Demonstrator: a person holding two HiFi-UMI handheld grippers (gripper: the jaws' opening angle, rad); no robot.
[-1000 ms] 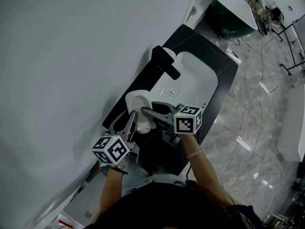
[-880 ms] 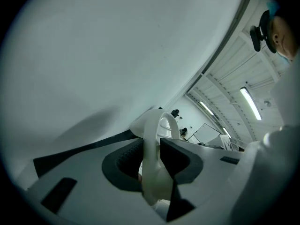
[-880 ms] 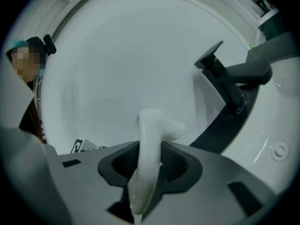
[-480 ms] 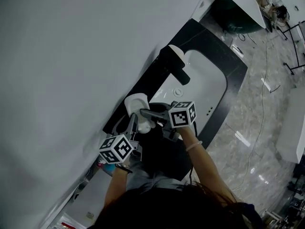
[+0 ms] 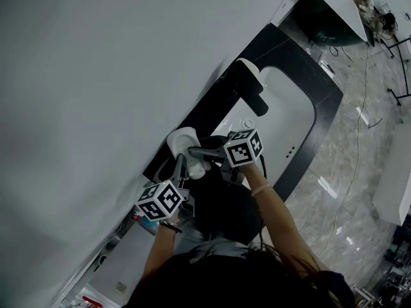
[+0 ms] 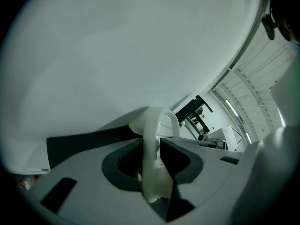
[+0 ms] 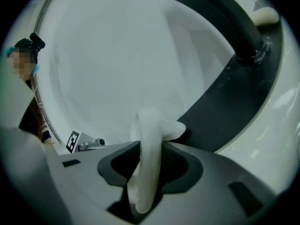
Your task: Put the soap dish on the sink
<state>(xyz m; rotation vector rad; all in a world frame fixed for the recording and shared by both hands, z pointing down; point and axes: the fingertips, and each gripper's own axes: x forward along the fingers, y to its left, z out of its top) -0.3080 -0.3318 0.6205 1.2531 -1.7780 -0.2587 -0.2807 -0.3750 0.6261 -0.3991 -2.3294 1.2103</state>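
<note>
The white soap dish [image 5: 184,140] hangs over the black counter [image 5: 168,158] at the near left end of the sink basin [image 5: 286,117], close to the wall. My left gripper [image 5: 182,162] reaches up to it from below and is shut on its rim. My right gripper [image 5: 195,151] comes in from the right and is also shut on it. In the left gripper view the soap dish [image 6: 151,159] stands edge-on between the dark pads. In the right gripper view the soap dish [image 7: 147,165] is pinched the same way, with the white basin [image 7: 126,55] behind it.
A black faucet [image 5: 248,88] stands at the basin's back edge with a white object [image 5: 253,70] behind it. The white wall [image 5: 96,76] runs along the left. The marble floor [image 5: 359,172] lies to the right, and another basin [image 5: 337,5] at the top right.
Both grippers have sunk with the soap dish toward the counter beside the basin and drawn closer to the wall. Both grips on the dish look unchanged.
</note>
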